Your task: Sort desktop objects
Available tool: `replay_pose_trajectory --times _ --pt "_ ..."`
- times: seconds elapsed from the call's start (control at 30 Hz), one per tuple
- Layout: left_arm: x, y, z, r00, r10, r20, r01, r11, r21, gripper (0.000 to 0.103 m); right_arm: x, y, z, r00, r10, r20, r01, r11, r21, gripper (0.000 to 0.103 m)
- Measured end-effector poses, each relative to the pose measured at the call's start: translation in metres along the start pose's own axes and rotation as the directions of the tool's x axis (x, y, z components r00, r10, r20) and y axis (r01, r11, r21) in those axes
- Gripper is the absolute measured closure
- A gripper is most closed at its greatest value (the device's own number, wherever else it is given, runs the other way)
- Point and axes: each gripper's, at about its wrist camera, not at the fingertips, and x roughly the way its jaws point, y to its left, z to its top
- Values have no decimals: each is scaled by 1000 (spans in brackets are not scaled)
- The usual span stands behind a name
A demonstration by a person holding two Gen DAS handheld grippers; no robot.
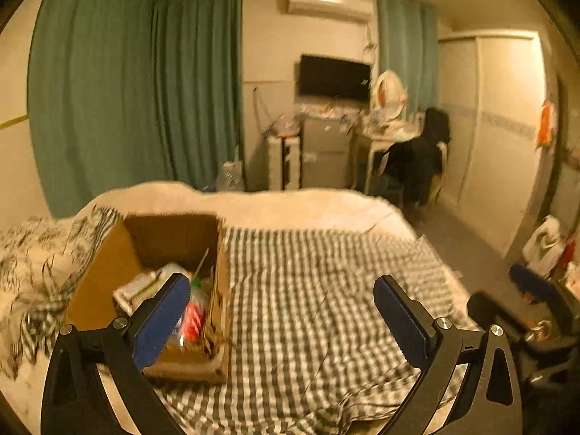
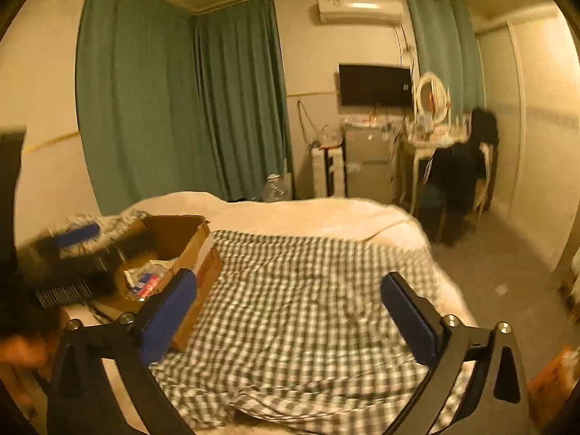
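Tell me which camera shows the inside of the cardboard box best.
The left wrist view: the cardboard box sits close, open side facing it, contents visible. In the right wrist view the box is farther off, partly hidden by the blurred left gripper.

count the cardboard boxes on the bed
1. The box sits open on the bed's left side, beside the checked cloth, with small items inside. Nothing else box-like shows on the bed, though the near edge is out of view.

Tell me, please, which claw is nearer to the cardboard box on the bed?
Left. The left claw hangs open at the cardboard box, one finger across its opening. The right claw is open over the checked blanket, beside the box.
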Motion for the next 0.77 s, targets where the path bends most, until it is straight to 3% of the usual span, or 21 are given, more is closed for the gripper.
replay_pose_trajectory --times 0.23,0.77 --pt "31 -1 -28 998 -2 -60 2 1000 -4 0 30 -7 -24 996 -50 -80 50 999 0 0" --pt "20 8 -30 998 1 -55 -1 1000 -6 0 18 -13 -19 996 -31 -78 35 998 59 0"
